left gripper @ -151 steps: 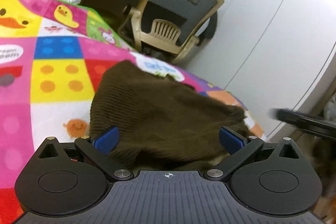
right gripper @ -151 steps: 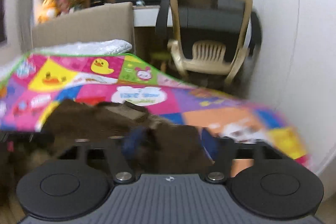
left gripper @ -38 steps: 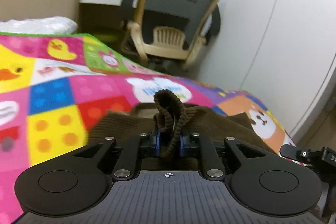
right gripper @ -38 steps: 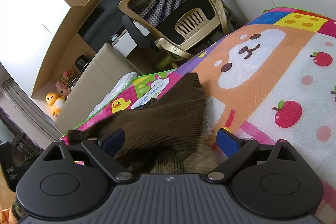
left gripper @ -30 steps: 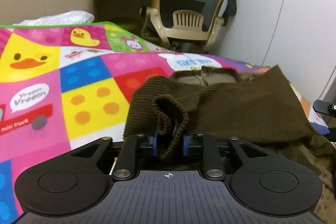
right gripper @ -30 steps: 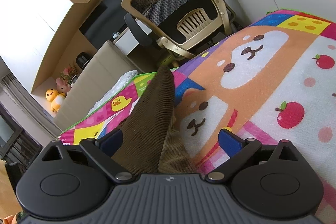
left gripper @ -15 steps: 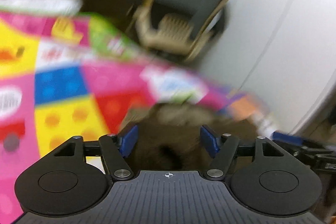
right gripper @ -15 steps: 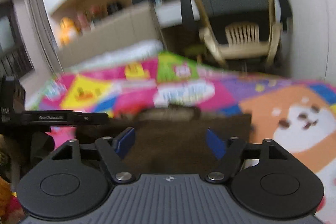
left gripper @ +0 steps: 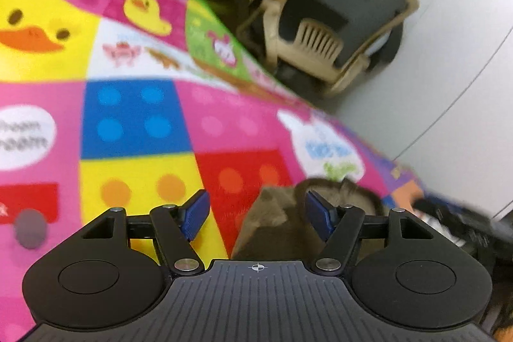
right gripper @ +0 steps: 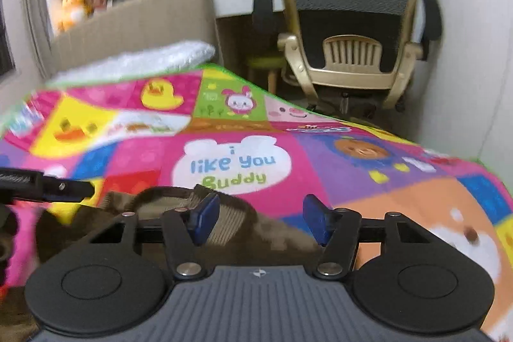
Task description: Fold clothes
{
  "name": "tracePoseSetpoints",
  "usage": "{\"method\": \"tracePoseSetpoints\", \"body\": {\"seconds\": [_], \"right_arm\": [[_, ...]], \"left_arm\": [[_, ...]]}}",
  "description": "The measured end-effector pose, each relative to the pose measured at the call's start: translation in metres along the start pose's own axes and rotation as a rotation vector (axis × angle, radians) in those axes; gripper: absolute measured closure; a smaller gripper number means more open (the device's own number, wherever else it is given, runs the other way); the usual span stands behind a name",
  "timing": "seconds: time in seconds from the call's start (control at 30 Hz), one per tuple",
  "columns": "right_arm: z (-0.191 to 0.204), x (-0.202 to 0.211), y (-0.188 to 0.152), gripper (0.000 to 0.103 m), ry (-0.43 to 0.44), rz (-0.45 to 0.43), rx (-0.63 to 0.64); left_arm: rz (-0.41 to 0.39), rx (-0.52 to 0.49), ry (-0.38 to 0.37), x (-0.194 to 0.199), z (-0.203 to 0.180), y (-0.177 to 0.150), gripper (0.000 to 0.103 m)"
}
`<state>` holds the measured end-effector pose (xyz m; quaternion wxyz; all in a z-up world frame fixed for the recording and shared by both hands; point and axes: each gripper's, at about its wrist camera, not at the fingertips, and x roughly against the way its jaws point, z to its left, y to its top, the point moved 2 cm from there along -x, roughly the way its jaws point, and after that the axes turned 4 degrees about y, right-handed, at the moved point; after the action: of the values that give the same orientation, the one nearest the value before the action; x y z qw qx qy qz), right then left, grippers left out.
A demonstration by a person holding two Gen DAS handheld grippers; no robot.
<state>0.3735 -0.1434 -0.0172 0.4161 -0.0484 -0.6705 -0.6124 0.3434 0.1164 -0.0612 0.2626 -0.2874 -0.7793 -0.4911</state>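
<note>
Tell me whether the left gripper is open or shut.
Open. The left gripper has its blue pads spread apart, gripping nothing, above the brown sweater.

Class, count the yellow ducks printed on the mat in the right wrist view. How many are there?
2. One small duck sits in a pink square near the mat's far edge; a larger duck face is on the yellow patch at left. Others may be hidden.

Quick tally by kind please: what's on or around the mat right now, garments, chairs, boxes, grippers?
Garments: 1, brown sweater on the mat
Chairs: 1, office chair
Boxes: 1, cardboard box
Grippers: 2, left gripper and right gripper, both open, holding nothing
Total: 5
</note>
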Motion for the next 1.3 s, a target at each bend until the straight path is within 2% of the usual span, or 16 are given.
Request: {"method": "tracePoseSetpoints", "body": {"seconds": [0.1,0.17,0.27,0.3,0.37,0.5,0.6,0.73,0.87,0.97,1.03,1.07,1.1,1.13,1.2,1.3], "right_arm": [[0.008,-0.045,0.000,0.044,-0.048,0.092,0.049],[0.006,-0.054,-0.004,0.048,-0.027,0.109,0.037],[0.010,-0.046,-0.005,0.095,0.011,0.100,0.045],[0.012,-0.039,-0.005,0.098,0.012,0.088,0.048],[0.014,-0.021,-0.004,0.099,0.021,0.053,0.049],[0.012,0.065,-0.005,0.099,0.085,-0.082,0.036],[0.024,0.108,-0.037,0.099,0.103,-0.085,0.067],[0.042,0.159,-0.083,0.099,0.125,-0.071,0.106],[0.057,0.190,-0.132,0.099,0.143,-0.029,0.142],[0.058,0.202,-0.155,0.098,0.162,0.013,0.133],[0.051,0.217,-0.156,0.091,0.176,-0.008,0.108],[0.046,0.226,-0.151,0.075,0.178,-0.036,0.088],[0.039,0.234,-0.144,0.052,0.176,-0.075,0.063],[0.033,0.243,-0.137,0.043,0.175,-0.115,0.039],[0.020,0.248,-0.119,0.040,0.143,-0.184,-0.002],[0.004,0.237,-0.093,0.040,0.089,-0.242,-0.031]], "left_arm": [[-0.014,-0.109,0.042,-0.005,-0.012,-0.009,0.034],[-0.013,-0.142,0.041,-0.006,-0.016,-0.011,0.050],[-0.012,-0.158,0.029,-0.008,-0.019,-0.013,0.074],[-0.014,-0.163,0.021,-0.007,-0.020,-0.013,0.082],[-0.037,-0.176,-0.018,0.004,-0.024,-0.013,0.088],[-0.131,-0.243,-0.116,0.067,-0.035,-0.020,0.089],[-0.164,-0.296,-0.174,0.116,-0.041,-0.040,0.090],[-0.137,-0.370,-0.212,0.155,-0.043,-0.085,0.090],[-0.048,-0.406,-0.191,0.162,-0.030,-0.128,0.082],[0.016,-0.372,-0.187,0.167,-0.012,-0.146,0.078],[0.028,-0.324,-0.213,0.177,0.002,-0.147,0.060],[0.023,-0.282,-0.230,0.182,0.009,-0.144,0.047],[0.016,-0.233,-0.248,0.186,0.016,-0.140,0.044],[0.008,-0.173,-0.269,0.189,0.022,-0.134,0.043],[-0.040,-0.071,-0.276,0.190,0.026,-0.117,0.033],[-0.159,-0.112,-0.236,0.191,0.009,-0.096,0.022]]}}
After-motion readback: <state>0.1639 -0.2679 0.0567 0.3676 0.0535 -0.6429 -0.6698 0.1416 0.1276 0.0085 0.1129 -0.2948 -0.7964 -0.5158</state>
